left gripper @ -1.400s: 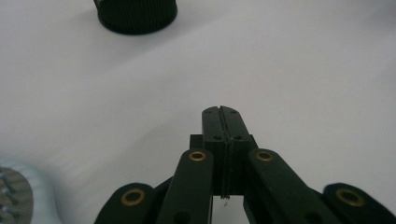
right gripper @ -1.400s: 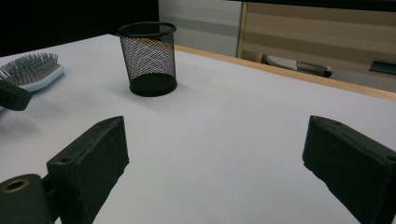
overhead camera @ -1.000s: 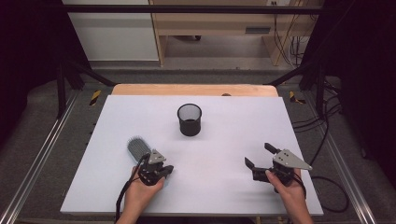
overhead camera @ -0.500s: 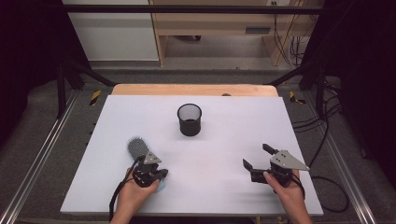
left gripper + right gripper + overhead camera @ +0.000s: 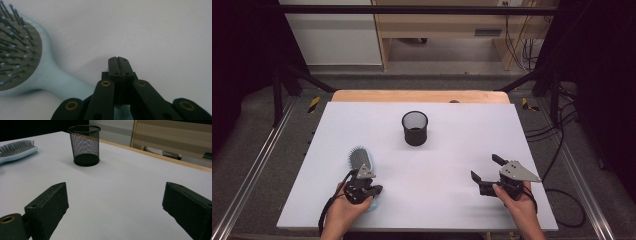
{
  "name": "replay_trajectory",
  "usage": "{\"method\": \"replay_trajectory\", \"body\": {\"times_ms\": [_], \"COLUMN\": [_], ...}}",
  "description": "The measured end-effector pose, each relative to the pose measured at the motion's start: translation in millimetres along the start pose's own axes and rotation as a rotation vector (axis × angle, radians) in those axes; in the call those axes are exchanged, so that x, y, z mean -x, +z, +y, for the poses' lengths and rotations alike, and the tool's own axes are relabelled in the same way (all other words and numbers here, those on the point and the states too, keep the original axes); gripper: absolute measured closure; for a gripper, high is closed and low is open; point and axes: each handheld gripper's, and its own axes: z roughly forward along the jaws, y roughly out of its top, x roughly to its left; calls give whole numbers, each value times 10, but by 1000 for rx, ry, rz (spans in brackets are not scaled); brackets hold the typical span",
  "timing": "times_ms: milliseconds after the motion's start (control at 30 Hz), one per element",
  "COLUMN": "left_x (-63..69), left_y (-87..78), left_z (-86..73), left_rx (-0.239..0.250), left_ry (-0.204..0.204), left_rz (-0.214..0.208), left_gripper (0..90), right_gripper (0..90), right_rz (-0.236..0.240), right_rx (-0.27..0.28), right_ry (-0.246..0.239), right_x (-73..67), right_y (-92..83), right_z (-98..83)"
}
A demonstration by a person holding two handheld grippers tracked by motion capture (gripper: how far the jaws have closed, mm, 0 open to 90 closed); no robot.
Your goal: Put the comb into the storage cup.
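Observation:
A light-blue hairbrush (image 5: 361, 159) lies bristles up on the white table (image 5: 452, 160), near its front left. In the left gripper view the hairbrush (image 5: 22, 50) fills the left side and its handle runs down under the jaws. My left gripper (image 5: 371, 189) hovers over that handle, and its jaws (image 5: 118, 58) are shut flat against each other with nothing between them. My right gripper (image 5: 485, 167) stands open at the front right, empty (image 5: 116, 192). A black mesh cup (image 5: 415, 128) stands upright at mid-table, also in the right gripper view (image 5: 85, 145) beyond the brush (image 5: 16, 150).
A wooden strip (image 5: 422, 96) edges the table's far side. Metal rails (image 5: 257, 165) run along both flanks, and cables (image 5: 562, 150) lie on the floor at the right. Bare white surface separates the cup from both grippers.
My left hand has drifted a little to the left and toward the front edge, over the brush handle. The brush, the cup and the right gripper have stayed put.

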Motion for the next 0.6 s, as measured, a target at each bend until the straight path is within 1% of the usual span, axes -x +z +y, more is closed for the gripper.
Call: {"method": "replay_trajectory", "body": {"times_ms": [100, 267, 367, 600], "left_x": [-90, -249, -330, -511], "left_y": [-66, -191, -251, -367], "left_z": [-55, -139, -174, -230], "left_rx": [-20, -69, -98, -140], "left_ry": [-9, -8, -1, 6], "left_rz": [-5, 30, 50, 93], "left_gripper": [899, 899, 899, 899], "right_gripper": [67, 67, 67, 67], "right_rz": [1, 1, 2, 0], "right_rx": [-1, -4, -6, -6], "right_ry": [-1, -1, -2, 0], "right_x": [-2, -1, -5, -6], "right_y": [-1, 6, 13, 7], "right_z": [-1, -2, -4, -6]}}
